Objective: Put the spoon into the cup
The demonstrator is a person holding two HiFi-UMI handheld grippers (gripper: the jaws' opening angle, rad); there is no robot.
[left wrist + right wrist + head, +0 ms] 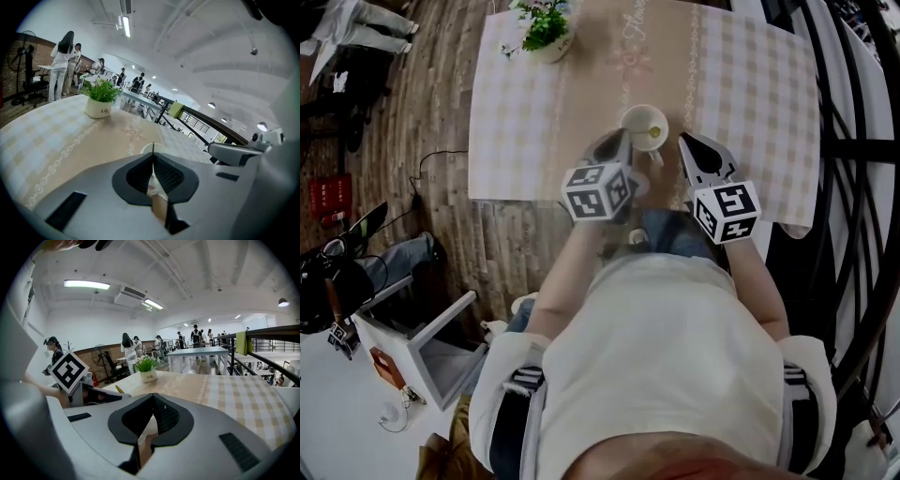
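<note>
A white cup (637,116) stands near the front edge of the checked tablecloth (525,112). The yellow spoon (654,133) has its end inside the cup's mouth. My left gripper (628,138) reaches the cup from the left. In the left gripper view its jaws meet and a thin edge of the spoon (153,146) sticks out past their tips, with the cup's rim (145,149) just beyond. The right gripper view shows the spoon (119,389) poking up at the left gripper's tip. My right gripper (685,142) hangs just right of the cup, shut and holding nothing.
A white pot with a green plant (546,33) stands at the table's far left. A black metal railing (853,141) runs along the right side. A cable lies on the wooden floor (431,159) to the left. Several people stand far off in the room.
</note>
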